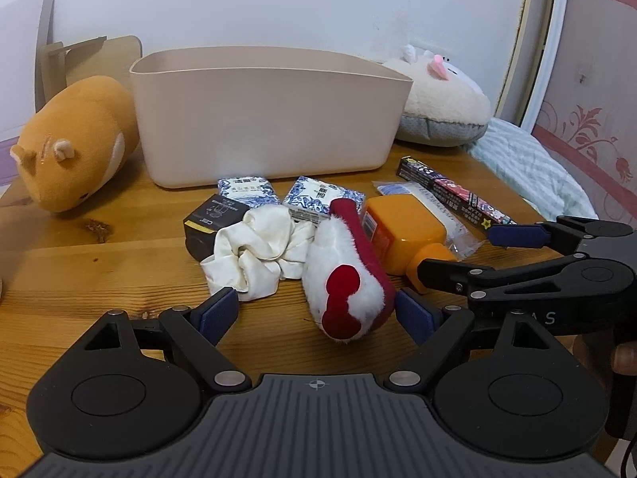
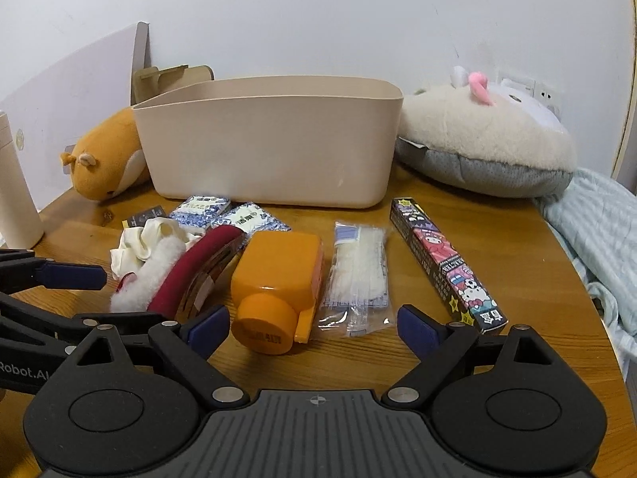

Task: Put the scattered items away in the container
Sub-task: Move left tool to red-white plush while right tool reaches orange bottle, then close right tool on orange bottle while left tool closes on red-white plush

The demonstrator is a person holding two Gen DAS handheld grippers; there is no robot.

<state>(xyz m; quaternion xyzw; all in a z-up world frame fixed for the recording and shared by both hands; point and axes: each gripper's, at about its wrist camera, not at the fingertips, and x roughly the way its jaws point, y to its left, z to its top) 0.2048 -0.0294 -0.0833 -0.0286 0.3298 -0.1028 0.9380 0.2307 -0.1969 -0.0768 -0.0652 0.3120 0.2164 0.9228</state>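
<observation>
Several small items lie loose on a wooden counter (image 2: 458, 247), in a rough row just in front of a beige container (image 2: 270, 143) that stands open-topped at the back, so each one is only a short lift from going in. From these views nothing can be seen inside the container, though its floor is hidden.

Going left to right: an orange hamster plush (image 1: 75, 139) lies beside the container's left end. Then a small black box (image 1: 211, 219) with a cream scrunchie (image 1: 258, 251) slumped against it, and behind them two blue-and-white tissue packs (image 1: 247, 191) side by side, close to the container wall. Next comes a red-and-white fuzzy toy (image 1: 346, 279), lying lengthwise toward the camera, with an orange bottle (image 2: 278, 279) on its side touching or nearly touching it, cap toward the viewer. A clear plastic packet (image 2: 358, 271) lies flat beside the bottle, then a long dark cartoon-printed box (image 2: 442, 263). A large cream plush (image 2: 485, 135) rests past the container's right end.

The left claw (image 1: 318, 312) has its fingers spread wide and grips nothing — the fuzzy toy's near end sits in the gap between them, probably the first pick. The right claw (image 2: 314, 328) is likewise spread apart and empty, low over the counter with the bottle cap and packet in front of its gap — both claws seem poised to take the nearest items.
</observation>
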